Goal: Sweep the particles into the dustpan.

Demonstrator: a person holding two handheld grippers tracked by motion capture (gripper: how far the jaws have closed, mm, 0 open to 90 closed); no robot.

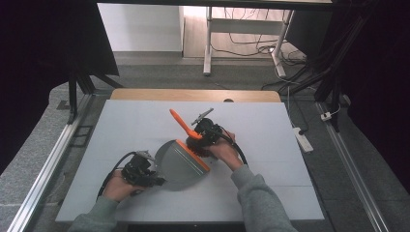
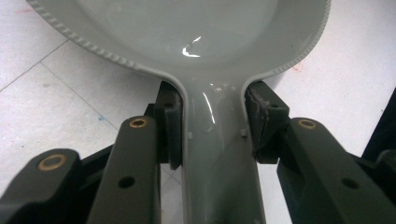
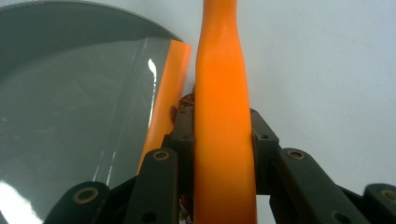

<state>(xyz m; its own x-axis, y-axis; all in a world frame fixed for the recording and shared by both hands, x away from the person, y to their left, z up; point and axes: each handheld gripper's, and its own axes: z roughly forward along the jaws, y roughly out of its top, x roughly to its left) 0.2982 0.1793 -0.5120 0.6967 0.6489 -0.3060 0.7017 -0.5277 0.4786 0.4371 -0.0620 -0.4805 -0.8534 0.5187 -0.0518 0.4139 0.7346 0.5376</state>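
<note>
Left gripper [image 2: 212, 135] clamping grey dustpan [image 2: 196, 42] handle, right gripper [image 3: 223, 140] clamping orange brush handle [image 3: 222, 93].

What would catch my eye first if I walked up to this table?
Probably the bright orange brush handle slanting up near the table's middle, clamped in the right gripper. Right beside it lies a grey dustpan with an orange front edge, on the near half of the white table. The left gripper is shut on the dustpan's handle, at its near left.

Bare table [image 1: 270, 159] all round; only the dustpan [image 1: 179, 164] obstructs mid-table.
</note>
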